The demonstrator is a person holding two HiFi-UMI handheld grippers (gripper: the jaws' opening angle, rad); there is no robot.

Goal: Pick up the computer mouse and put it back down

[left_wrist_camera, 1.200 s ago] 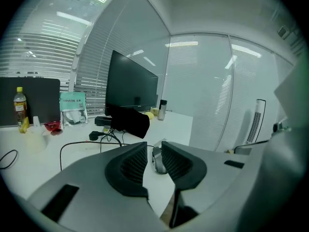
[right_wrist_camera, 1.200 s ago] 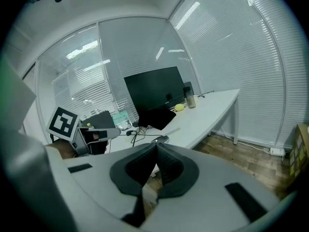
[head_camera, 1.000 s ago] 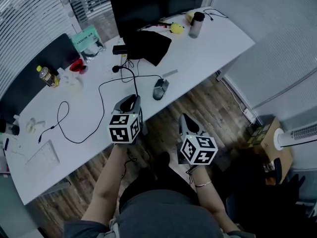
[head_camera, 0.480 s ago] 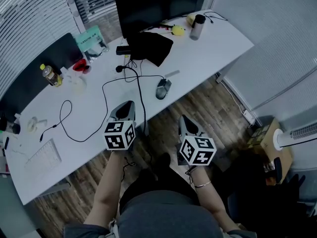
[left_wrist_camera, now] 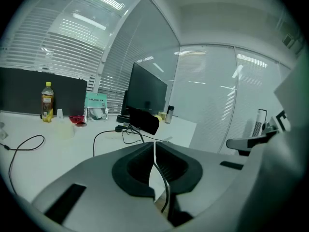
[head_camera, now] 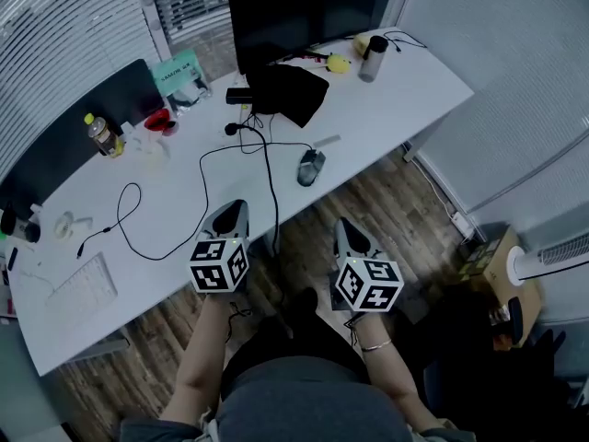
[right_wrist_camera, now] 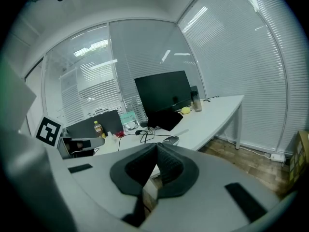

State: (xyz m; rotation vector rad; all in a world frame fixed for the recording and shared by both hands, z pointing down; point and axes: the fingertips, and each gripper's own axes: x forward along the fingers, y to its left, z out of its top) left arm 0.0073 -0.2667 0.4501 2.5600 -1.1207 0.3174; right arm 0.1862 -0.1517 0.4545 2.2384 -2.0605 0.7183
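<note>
The grey computer mouse [head_camera: 311, 167] lies on the white desk [head_camera: 405, 90] close to its front edge, and it also shows as a small shape beyond the jaws in the right gripper view [right_wrist_camera: 171, 140]. My left gripper [head_camera: 230, 215] hovers at the desk's front edge, left of and nearer than the mouse, jaws shut and empty [left_wrist_camera: 154, 143]. A black cable [head_camera: 272, 201] hangs off the desk edge beside it. My right gripper [head_camera: 343, 226] is held over the floor, in front of the mouse and apart from it, its jaws shut on nothing [right_wrist_camera: 157, 145].
A dark monitor [head_camera: 304, 7], a black pouch [head_camera: 287, 92], a tumbler [head_camera: 372, 58] and a yellow item [head_camera: 338, 63] stand at the back. A drink bottle [head_camera: 101, 136], a red cup [head_camera: 158, 121] and a keyboard [head_camera: 83, 288] are at the left. A cardboard box [head_camera: 483, 256] sits on the floor.
My left gripper has drawn back from the desk toward the person, away from the mouse. The right gripper has stayed about where it was.
</note>
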